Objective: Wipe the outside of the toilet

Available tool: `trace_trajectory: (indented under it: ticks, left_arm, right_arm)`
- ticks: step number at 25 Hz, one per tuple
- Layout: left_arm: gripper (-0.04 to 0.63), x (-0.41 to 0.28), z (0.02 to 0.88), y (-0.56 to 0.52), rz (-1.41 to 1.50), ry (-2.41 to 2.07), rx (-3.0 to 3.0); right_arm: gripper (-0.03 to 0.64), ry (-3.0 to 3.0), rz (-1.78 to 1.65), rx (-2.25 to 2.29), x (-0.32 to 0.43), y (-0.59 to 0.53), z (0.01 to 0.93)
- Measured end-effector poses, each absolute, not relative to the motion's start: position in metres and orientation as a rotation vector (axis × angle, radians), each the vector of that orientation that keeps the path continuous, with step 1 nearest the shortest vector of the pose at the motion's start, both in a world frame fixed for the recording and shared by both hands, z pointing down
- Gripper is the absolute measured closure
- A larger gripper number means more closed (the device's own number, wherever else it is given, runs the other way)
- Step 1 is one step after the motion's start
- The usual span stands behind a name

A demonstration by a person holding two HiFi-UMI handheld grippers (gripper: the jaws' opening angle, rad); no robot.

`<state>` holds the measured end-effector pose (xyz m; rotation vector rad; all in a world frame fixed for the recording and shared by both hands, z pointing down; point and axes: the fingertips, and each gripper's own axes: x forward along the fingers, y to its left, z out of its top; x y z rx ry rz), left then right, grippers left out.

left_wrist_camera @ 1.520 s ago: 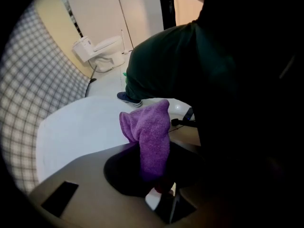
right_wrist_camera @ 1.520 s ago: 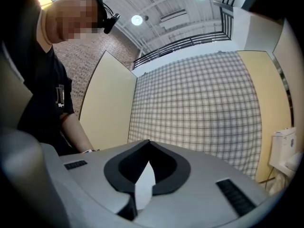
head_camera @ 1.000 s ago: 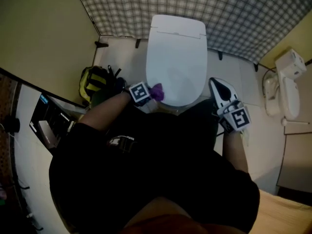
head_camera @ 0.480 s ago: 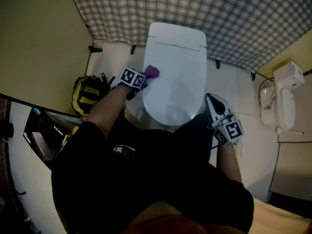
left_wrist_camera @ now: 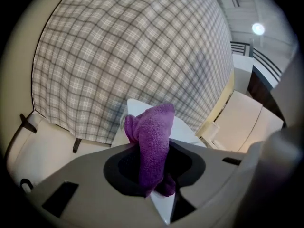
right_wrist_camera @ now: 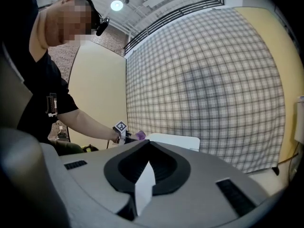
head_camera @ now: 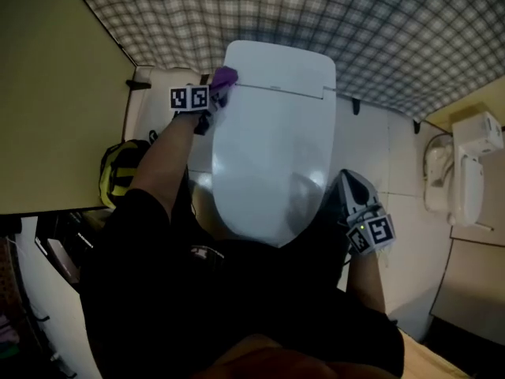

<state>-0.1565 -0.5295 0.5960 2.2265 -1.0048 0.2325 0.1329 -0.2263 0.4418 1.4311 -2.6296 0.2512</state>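
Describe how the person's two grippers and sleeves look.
Both the left gripper and the right gripper have grey moulded bodies with a black recess around pale jaws. Each carries a cube with black-and-white square markers. The person wears a black short-sleeved top.

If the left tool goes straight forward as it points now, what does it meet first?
Most likely the toilet: the purple cloth held in the left tool lies at its rear corner. Beyond stands the checked wall; depth is unclear.
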Motion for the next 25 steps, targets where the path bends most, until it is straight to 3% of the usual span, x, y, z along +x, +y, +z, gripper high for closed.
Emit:
trace_trajectory:
  ticks: [12, 21, 25]
  left_arm:
    - [0.472, -0.154, 0.594, -0.72, 0.303, -1.057, 2.204]
    - [0.472, -0.163, 0.596, -0.632, 0.333, -0.968, 2.186]
    - [0.472, -0.189, 0.556, -0.549, 0.18, -0.998, 2.259]
  right_arm:
    - [0.612, -2.511, 0.373, 1.524, 0.19, -0.298, 0.506]
    - [0.612, -2.557, 0.34, 1.527, 0.172, -0.271, 0.478]
    - [0.612, -2.574, 0.263, 1.526, 0.161, -0.237, 0.449]
